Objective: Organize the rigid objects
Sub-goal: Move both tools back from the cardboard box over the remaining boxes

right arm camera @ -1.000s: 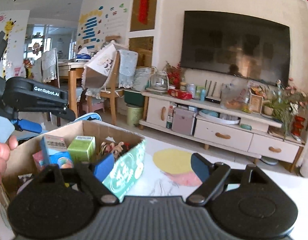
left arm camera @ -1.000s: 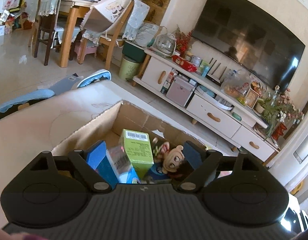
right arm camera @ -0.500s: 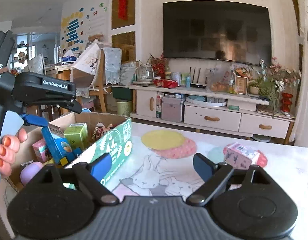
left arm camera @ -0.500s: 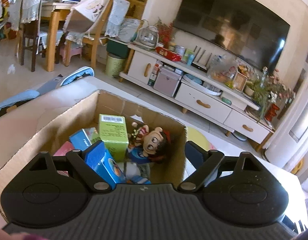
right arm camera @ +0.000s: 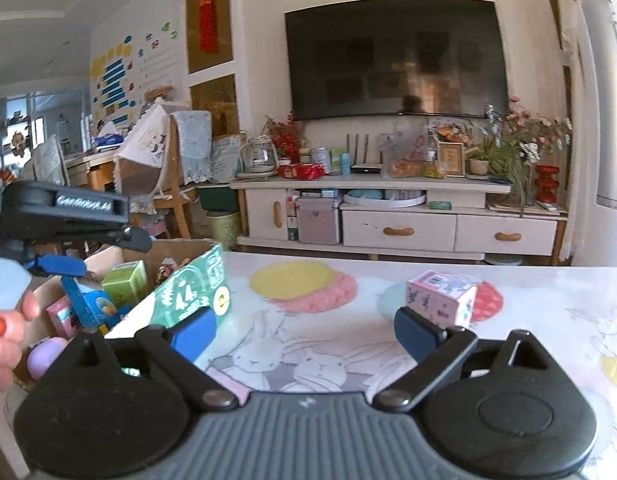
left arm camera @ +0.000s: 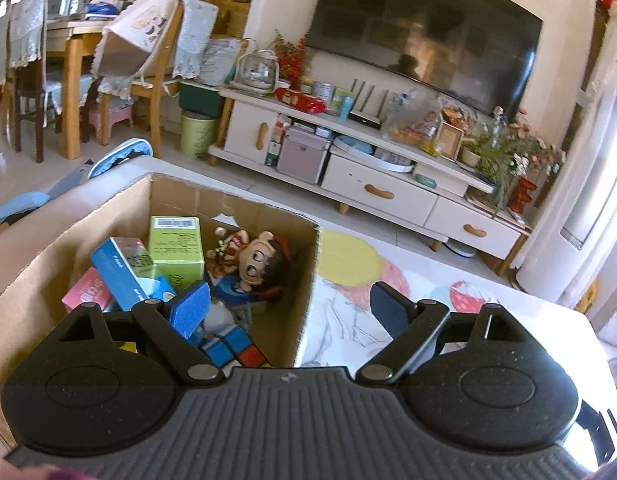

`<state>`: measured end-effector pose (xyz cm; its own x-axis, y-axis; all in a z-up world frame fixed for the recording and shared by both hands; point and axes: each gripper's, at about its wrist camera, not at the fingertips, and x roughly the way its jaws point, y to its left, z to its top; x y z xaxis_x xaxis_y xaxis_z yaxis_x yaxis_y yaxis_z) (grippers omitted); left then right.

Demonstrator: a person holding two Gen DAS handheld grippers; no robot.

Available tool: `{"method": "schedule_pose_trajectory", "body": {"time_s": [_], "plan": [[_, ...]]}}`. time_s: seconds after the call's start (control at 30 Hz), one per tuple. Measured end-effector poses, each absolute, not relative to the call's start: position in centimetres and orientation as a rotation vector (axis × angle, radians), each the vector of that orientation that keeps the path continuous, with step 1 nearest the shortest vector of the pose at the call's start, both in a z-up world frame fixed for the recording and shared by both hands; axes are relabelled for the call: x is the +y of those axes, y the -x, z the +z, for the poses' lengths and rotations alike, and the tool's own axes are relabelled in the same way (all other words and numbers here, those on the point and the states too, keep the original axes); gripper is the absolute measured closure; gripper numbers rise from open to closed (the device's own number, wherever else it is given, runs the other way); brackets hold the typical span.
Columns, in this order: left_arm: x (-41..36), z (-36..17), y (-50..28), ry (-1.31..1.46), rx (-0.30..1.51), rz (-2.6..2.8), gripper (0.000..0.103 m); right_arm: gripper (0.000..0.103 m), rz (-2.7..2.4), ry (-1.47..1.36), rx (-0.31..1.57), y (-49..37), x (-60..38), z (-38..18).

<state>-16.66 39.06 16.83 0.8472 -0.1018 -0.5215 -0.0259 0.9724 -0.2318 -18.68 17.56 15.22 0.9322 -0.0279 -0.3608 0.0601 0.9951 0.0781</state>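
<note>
Most things already lie in the cardboard box (left arm camera: 68, 236); only the pink carton (right arm camera: 440, 298) right of it remains. My right tongs (right arm camera: 304, 332) are opening, empty; my left tongs (left arm camera: 288, 304) gape empty.

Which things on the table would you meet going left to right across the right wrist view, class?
Open cardboard box with a green printed side → yellow and pink circle print on the tablecloth → small pink printed carton.

I read "GenRobot.AI", blurry, on the left gripper (right arm camera: 68, 268) body, up-left of my right tool. Big "44" on the cardboard box (right arm camera: 196, 292) green side, just ahead-left. Other labels unreadable.
</note>
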Motion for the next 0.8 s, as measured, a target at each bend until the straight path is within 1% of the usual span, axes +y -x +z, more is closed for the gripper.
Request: {"method": "schedule_pose_trajectory", "body": {"time_s": [0.2,0.8], "plan": [[38.7,16.6,16.7,0.202,0.562,-0.078,0.000,0.007,-0.079,-0.127,0.352,19.2,15.8,15.3],[37.9,15.6,16.7,0.106,0.586,-0.185,0.000,0.007,-0.167,-0.109,0.363,19.8,12.5,14.2]]}}
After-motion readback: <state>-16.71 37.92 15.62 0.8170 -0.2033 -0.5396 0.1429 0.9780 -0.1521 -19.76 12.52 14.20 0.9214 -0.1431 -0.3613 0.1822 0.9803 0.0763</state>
